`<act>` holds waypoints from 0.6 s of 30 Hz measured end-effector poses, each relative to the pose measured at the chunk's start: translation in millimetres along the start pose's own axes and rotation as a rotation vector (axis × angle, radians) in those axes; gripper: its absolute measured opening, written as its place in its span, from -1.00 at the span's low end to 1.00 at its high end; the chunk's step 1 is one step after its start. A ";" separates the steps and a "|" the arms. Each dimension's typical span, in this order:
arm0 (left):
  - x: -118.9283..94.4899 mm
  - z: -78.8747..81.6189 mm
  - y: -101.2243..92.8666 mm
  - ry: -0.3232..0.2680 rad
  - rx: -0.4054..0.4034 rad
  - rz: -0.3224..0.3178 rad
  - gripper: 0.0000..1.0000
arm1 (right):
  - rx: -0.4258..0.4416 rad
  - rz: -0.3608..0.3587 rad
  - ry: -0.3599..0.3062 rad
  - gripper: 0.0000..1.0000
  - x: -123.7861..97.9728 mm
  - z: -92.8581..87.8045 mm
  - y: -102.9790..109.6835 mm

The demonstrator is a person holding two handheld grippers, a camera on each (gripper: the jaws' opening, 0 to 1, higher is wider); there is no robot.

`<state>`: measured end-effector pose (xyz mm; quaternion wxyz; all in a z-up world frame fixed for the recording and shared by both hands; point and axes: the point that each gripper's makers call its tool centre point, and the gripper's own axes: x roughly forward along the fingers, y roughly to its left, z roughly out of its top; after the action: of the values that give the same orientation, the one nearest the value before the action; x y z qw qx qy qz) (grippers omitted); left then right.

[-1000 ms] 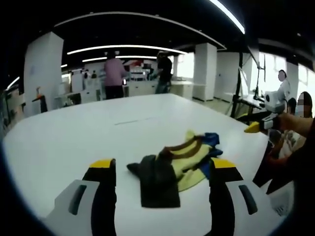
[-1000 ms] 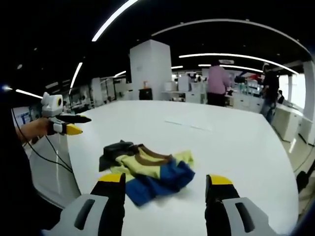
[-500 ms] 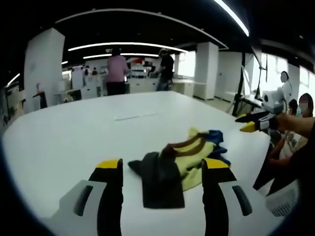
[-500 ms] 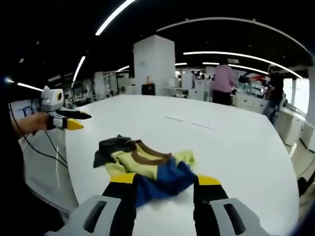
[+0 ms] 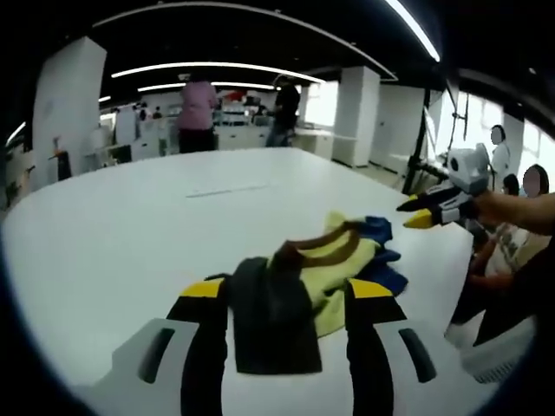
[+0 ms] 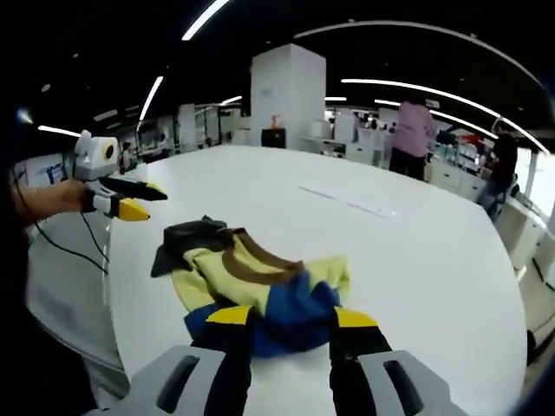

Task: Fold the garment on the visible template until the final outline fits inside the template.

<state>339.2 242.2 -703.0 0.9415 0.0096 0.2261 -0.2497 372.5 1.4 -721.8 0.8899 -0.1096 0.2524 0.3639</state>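
crumpled yellow, blue, brown and dark-grey garment lies bunched on white table.

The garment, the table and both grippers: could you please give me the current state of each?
Garment: crumpled in a heap, not folded flat; dark, yellow, brown and blue parts showing.
Table: white, bearing the garment; faint line marks farther back.
Left gripper: open, jaws either side of the dark end.
Right gripper: open, jaws either side of the blue end.

A large open-plan lab or office: long ceiling light strips, white square pillars, benches crowded with equipment, people standing at them, and a broad white tabletop.
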 end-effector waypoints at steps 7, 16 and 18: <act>18.5 -11.8 -0.2 0.038 0.017 -0.027 -0.14 | -0.011 0.003 0.041 -0.43 15.7 -8.4 -8.5; 37.4 -29.5 3.5 0.106 0.034 -0.037 -0.33 | -0.012 0.004 0.082 -0.52 28.3 -18.0 -13.5; 39.9 -32.1 4.8 0.114 0.036 -0.033 -0.36 | -0.005 -0.001 0.086 -0.55 29.6 -19.0 -15.9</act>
<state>358.8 232.0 -749.5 0.9225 0.0372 0.2749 -0.2683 394.6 0.4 -753.4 0.8782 -0.1275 0.2894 0.3589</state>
